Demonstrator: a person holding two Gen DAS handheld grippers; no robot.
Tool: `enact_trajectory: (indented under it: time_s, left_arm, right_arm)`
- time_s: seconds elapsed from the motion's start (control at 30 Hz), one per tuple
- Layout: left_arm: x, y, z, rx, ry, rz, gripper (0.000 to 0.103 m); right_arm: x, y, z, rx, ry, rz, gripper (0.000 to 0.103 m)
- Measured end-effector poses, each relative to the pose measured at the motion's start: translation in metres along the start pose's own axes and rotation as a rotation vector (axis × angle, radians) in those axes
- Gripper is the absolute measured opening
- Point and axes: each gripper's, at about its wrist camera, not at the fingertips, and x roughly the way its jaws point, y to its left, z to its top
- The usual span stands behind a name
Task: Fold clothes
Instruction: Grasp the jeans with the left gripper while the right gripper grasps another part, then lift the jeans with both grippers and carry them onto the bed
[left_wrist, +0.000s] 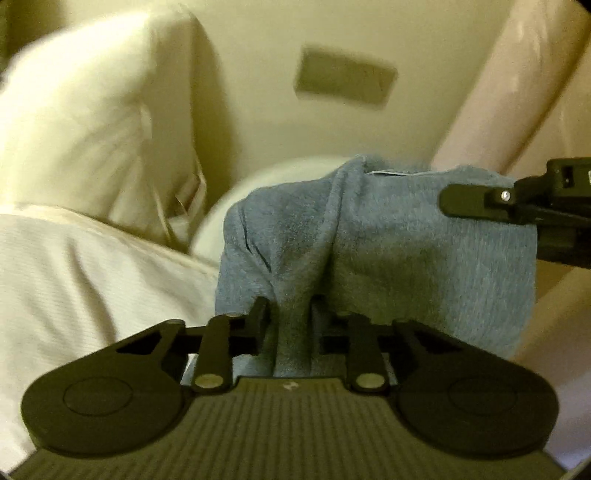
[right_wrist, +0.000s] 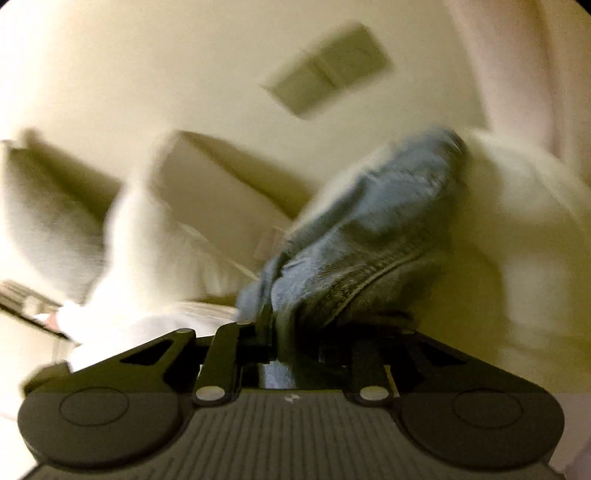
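both the left gripper (left_wrist: 291, 321) and right gripper (right_wrist: 295, 332) are pinched on the blue towel (left_wrist: 369, 236); probably best they keep it taut and level over the white bedding (left_wrist: 74, 266).

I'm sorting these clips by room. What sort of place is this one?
Most likely a bedroom. A plump white pillow leans against a cream wall, pale striped bedding lies below it, and a wall plate, perhaps a switch, sits above. Both grippers hold a blue towel.
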Motion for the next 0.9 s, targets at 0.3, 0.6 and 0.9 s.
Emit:
enact_trajectory:
  time_s: [0.3, 0.6, 0.9]
  left_arm:
    - [-0.166, 0.026, 0.006, -0.109, -0.363, 0.013, 0.001]
    - [-0.397, 0.065, -0.103, -0.264, -0.672, 0.262, 0.002]
    - [-0.643, 0.06, -0.291, -0.442, -0.798, 0.835, 0.002]
  right_arm:
    - [-0.063, 0.14, -0.002, -0.233, -0.147, 0.294, 0.019]
    - [-0.127, 0.318, -0.092, -0.483, -0.132, 0.669, 0.02]
    - [-0.16, 0.48, -0.283, -0.547, 0.198, 1.104, 0.02]
